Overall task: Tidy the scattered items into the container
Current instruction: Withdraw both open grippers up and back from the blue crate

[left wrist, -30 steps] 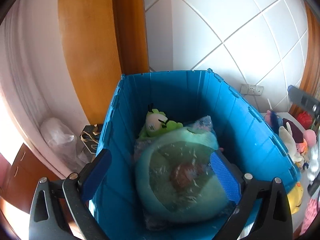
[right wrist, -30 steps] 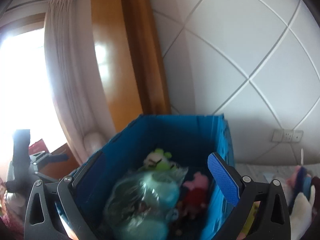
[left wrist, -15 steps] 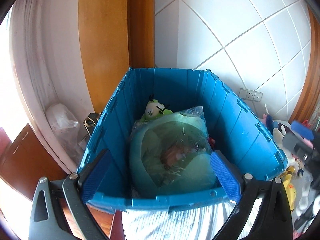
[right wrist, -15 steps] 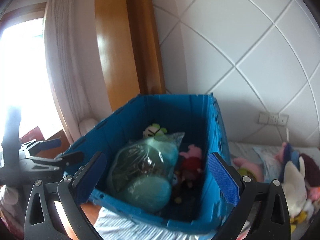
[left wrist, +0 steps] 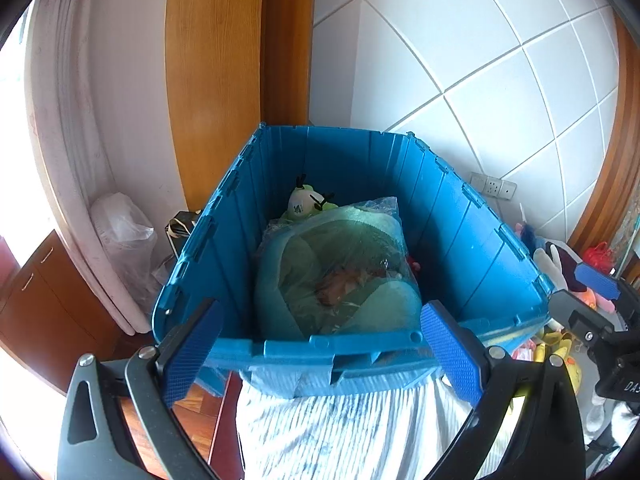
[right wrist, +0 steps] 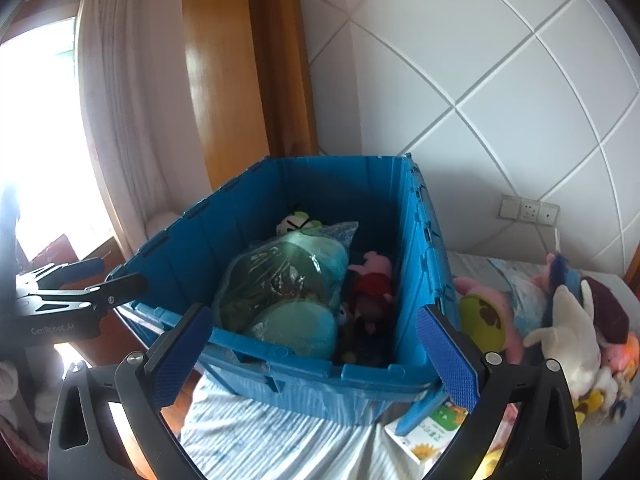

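Beside the blue crate [right wrist: 420,248], both claws hung released and empty.
Rigid ribbed plastic walled in a film-wrapped teal cushion [left wrist: 336,272] and a pink plush [right wrist: 374,276]; soft toys [right wrist: 560,320] lay heaped on the bed right of the crate. To my eye, a claw would do best pinching a limb.

Ahead of me a white padded wall [right wrist: 500,72] with diagonal seams fills the far right, a socket plate [right wrist: 528,211] low on it. A tall wooden panel [left wrist: 216,80] stands left of it, then a pale curtain [right wrist: 120,120] beside a glaring bright window [right wrist: 36,140]. Below lies a striped bed sheet [left wrist: 360,432].
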Available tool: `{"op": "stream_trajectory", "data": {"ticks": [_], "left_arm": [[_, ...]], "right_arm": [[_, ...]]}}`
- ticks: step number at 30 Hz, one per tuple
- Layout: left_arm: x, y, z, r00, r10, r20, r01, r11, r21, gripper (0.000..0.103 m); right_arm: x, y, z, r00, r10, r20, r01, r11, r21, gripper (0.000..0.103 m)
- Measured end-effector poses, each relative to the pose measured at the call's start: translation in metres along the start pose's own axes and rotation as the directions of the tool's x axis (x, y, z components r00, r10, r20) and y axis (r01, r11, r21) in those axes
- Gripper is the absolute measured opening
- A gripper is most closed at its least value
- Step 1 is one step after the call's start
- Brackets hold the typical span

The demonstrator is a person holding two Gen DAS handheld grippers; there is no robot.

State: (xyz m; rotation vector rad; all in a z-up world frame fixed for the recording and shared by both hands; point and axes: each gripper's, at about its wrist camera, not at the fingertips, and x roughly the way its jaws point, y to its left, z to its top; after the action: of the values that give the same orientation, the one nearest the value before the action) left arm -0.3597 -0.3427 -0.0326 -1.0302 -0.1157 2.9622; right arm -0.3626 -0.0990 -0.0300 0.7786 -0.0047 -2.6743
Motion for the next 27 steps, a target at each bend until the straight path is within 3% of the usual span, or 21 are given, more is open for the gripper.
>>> {"op": "stream_trajectory", "data": {"ticks": [6, 12, 18, 27], "left_arm": [[-0.004, 0.000, -0.015, 0.999, -0.034, -0.013, 0.034, 0.999, 0.017, 0.101], [-0.012, -0.020, -0.033, 0.999, -0.023, -0.026, 0.025, 0.999, 0.048, 0.101], [-0.044, -0.065, -0.050, 1.000, -0.003, 0.007, 0.003, 0.998, 0.058, 0.101], [-0.081, -0.167, -0.098, 1.000, -0.015, -0.021, 0.016, 0.999, 0.044, 0.101]], "right_arm": [[-0.008, 0.006, -0.016, 0.998, -0.058, -0.039, 0.058, 0.998, 0.014, 0.103], [-0.020, 0.001, -0.042, 0.990, -0.116, -0.080, 0.118, 0.993, 0.022, 0.103], [-0.063, -0.038, -0.063, 0.989, -0.129, -0.066, 0.132, 0.991, 0.033, 0.103], [-0.136, -0.110, -0.101, 0.987, -0.151, -0.061, 0.154, 0.987, 0.055, 0.103]]}}
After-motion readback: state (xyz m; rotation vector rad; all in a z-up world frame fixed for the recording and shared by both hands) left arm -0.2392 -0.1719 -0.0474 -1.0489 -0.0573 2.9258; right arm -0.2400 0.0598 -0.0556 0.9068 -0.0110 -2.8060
